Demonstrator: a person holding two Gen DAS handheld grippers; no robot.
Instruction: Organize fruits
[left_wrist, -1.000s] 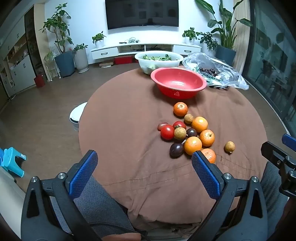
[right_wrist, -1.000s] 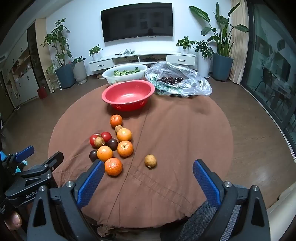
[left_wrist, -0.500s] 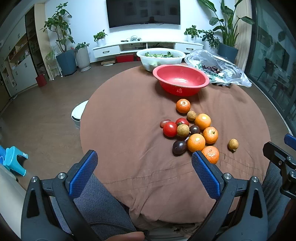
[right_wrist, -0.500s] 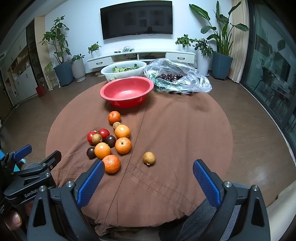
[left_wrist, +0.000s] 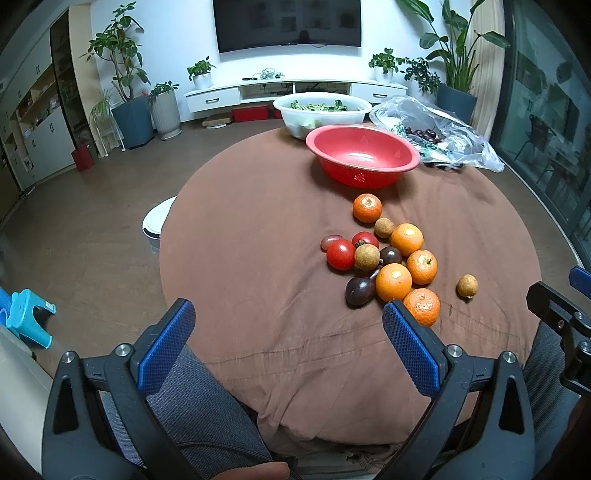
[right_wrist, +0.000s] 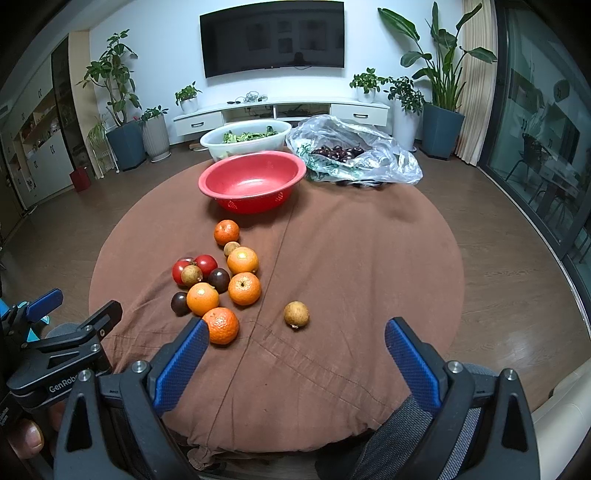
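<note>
Both tongs spread wide, nothing held: left tongs (left_wrist: 288, 339) and right tongs (right_wrist: 295, 354) hover at near edge of tabletop (right_wrist: 369, 258). Fruits (right_wrist: 221, 280) lie clustered on brown cloth mid-table, w/ one longan (right_wrist: 296, 314) apart to the right. Red bowl (right_wrist: 253, 182) sits beyond the pile, empty.

wall television (right_wrist: 272, 37), potted plants (right_wrist: 441, 86), blue stool (left_wrist: 27, 317)

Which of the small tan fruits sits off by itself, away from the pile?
The tan fruit lying alone on the brown cloth, right of the cluster and between the right gripper fingers in its view. The other two tan ones touch neighbouring fruits.
</note>
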